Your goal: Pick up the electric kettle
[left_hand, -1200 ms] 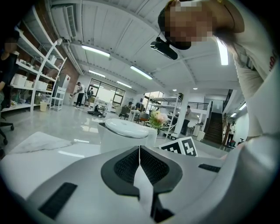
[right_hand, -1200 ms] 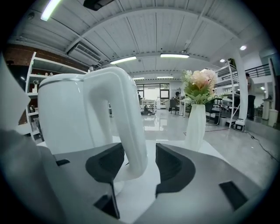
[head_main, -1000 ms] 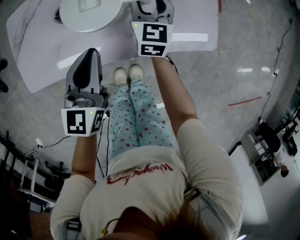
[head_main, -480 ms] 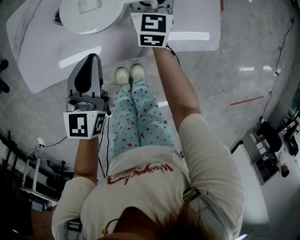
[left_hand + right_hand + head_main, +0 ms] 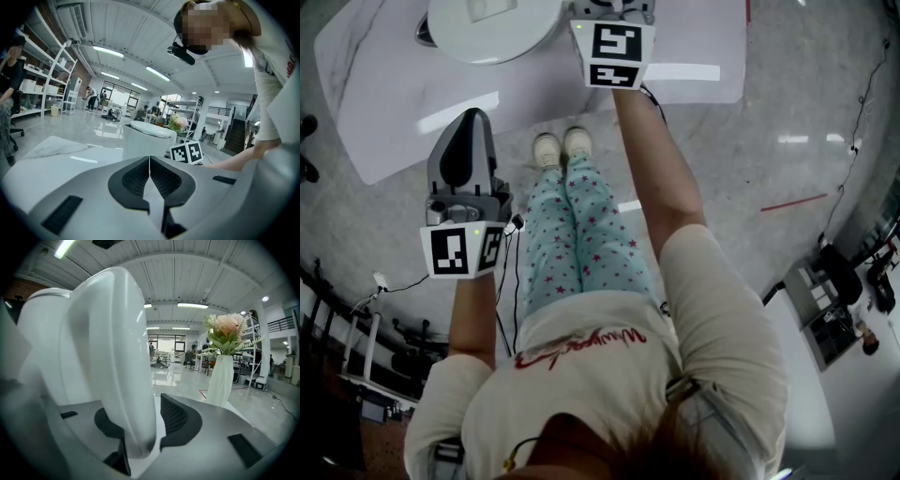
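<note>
In the head view, the electric kettle [image 5: 492, 23] is standing on the white table [image 5: 384, 103], partly cut off by the top edge. The right gripper [image 5: 614, 47] is reaching in beside it, with its jaws running out of frame. The left gripper [image 5: 471, 120] is hovering over the table's near edge, well apart from the kettle.

The left gripper view is showing its jaws pressed together with nothing between them, and the kettle standing ahead.

The right gripper view is showing what the head view is hiding: the kettle's handle [image 5: 117, 357] is sitting between jaws that have just been closing, with a thin gap showing at the right pad [image 5: 176, 416]. A vase of flowers [image 5: 220, 376] is standing behind.
</note>
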